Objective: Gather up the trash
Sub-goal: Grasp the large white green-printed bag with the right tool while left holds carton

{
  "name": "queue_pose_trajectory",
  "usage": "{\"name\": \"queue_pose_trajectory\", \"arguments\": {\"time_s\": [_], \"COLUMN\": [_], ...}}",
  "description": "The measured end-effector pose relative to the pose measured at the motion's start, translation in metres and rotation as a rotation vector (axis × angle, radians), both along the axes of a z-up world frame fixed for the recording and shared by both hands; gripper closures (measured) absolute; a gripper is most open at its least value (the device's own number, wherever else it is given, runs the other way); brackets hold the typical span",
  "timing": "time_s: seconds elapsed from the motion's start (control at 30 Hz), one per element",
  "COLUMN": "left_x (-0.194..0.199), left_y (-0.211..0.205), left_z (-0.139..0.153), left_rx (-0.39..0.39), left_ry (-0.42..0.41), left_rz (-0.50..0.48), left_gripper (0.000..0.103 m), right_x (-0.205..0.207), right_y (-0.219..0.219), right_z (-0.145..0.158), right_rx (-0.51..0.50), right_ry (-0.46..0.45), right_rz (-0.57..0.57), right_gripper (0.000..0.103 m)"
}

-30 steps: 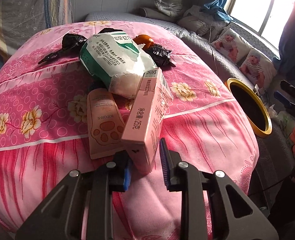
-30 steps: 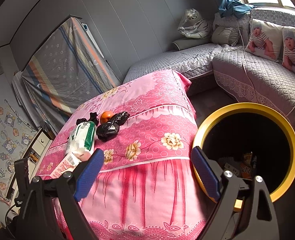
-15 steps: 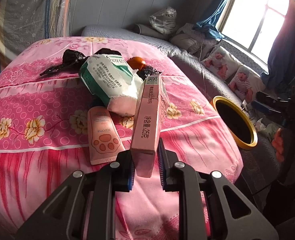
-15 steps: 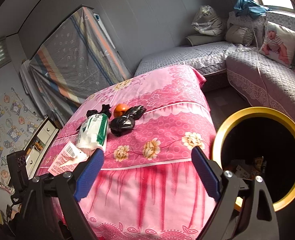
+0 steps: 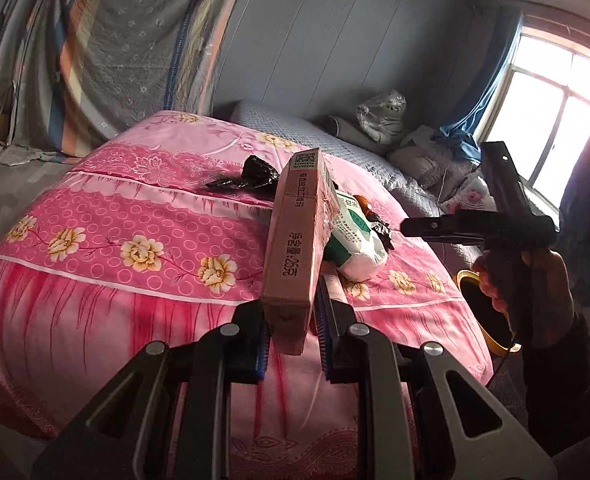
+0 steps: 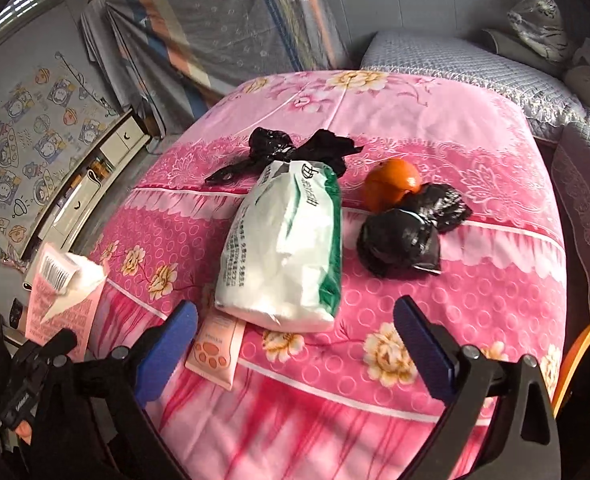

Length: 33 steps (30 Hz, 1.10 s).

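Note:
My left gripper [image 5: 291, 336] is shut on a long pink carton [image 5: 295, 236] and holds it upright above the near edge of the pink floral table [image 5: 115, 280]. The carton also shows at the left of the right wrist view [image 6: 65, 292]. My right gripper [image 6: 295, 344] is open and empty, above the table's near edge, facing a white and green bag [image 6: 287, 244]. A pink paw-print sachet [image 6: 215, 350] lies partly under the bag. Two black bags [image 6: 407, 228] [image 6: 291, 148] and an orange [image 6: 391, 188] lie behind.
A yellow-rimmed black bin [image 5: 483, 308] stands on the floor right of the table; its rim shows at the right edge of the right wrist view [image 6: 587, 344]. A grey quilted sofa [image 6: 495, 68] runs behind. A cabinet [image 6: 95, 176] stands at the left.
My left gripper has lifted the pink carton off the table and swung left. My right gripper has swung left from the bin toward the white and green bag.

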State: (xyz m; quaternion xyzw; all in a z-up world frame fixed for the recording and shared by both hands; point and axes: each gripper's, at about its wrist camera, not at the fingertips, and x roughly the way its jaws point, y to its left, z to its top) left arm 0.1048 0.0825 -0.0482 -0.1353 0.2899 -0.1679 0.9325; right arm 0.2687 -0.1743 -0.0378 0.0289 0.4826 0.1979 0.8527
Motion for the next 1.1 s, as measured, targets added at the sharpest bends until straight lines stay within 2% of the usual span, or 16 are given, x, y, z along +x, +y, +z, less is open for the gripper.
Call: {"name": "queue_pose_trajectory", "arguments": {"time_s": [0.23,0.5,0.63,0.77,0.87,0.93,1.0,1.1], "left_x": [-0.006,-0.003,-0.004,-0.006,-0.005,-0.005,-0.004,-0.003], "left_y": [0.012,0.017,0.013,0.008,0.005,0.001,-0.003,-0.011], "left_z": [-0.001,-0.008,-0.008,-0.005,-0.003,-0.002,0.001,0.007], "left_rx": [0.007,-0.020,0.008,0.025,0.045,0.049,0.054,0.066], "left_ry": [-0.028,-0.022,-0.029,-0.037,-0.040,-0.039,-0.038,-0.047], "left_rz": [0.017,0.001,-0.004,-0.011,-0.008,-0.011,-0.011,-0.018], "left_gripper": [0.085,0.085,0.084,0.084,0.084,0.084,0.084,0.084], "right_x": [0.039,0.069,0.083,0.086,0.086,0.083,0.079,0.072], "right_y": [0.052,0.079,0.077,0.071,0.066,0.063,0.057,0.046], "right_z": [-0.010,-0.045,-0.067,-0.076,-0.081,-0.080,-0.075,-0.069], "right_rx": [-0.165,-0.322,-0.301,-0.255,-0.212,-0.198,-0.174,-0.124], "right_ry": [0.053,0.120,0.189,0.205,0.230,0.218,0.197,0.179], "right_rz": [0.021,-0.015,-0.040,-0.045,-0.045,-0.033,-0.018,-0.003], "right_gripper": [0.008,0.008,0.008,0.009,0.020,0.032,0.048,0.057]}}
